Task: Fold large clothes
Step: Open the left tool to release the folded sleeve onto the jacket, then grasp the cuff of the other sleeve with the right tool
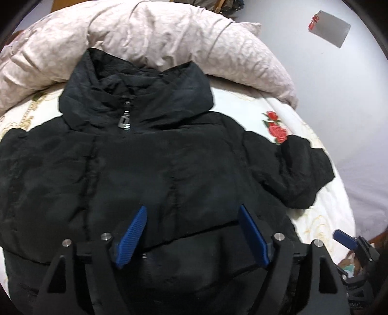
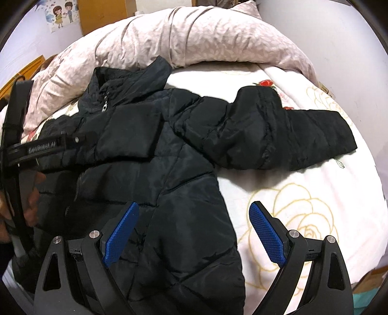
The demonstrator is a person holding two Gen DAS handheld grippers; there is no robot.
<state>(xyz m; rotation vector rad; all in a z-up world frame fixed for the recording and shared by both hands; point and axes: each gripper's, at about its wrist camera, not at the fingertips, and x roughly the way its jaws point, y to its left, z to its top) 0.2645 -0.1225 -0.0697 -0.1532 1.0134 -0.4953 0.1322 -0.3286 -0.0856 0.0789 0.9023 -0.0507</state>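
Observation:
A black puffer jacket (image 1: 169, 164) lies front up on the bed, zipped, with its collar (image 1: 135, 89) toward the quilt. One sleeve (image 2: 291, 135) stretches out to the right over the sheet. The other appears folded across the chest (image 2: 126, 135). My left gripper (image 1: 192, 208) hovers open over the jacket's lower front, and its blue pads press on nothing. My right gripper (image 2: 194, 204) stands open above the jacket's right edge, one finger over the fabric and one over the sheet. A hand holds the left gripper's black body (image 2: 36, 145) at the left edge of the right wrist view.
A crumpled pink quilt (image 1: 157, 36) is heaped at the bed's far end. The white sheet (image 2: 303, 198) carries rose prints. The bed's edge curves along the right, with grey floor (image 1: 359, 121) and a grey card (image 1: 329, 26) beyond. Wooden furniture (image 2: 104, 17) stands behind.

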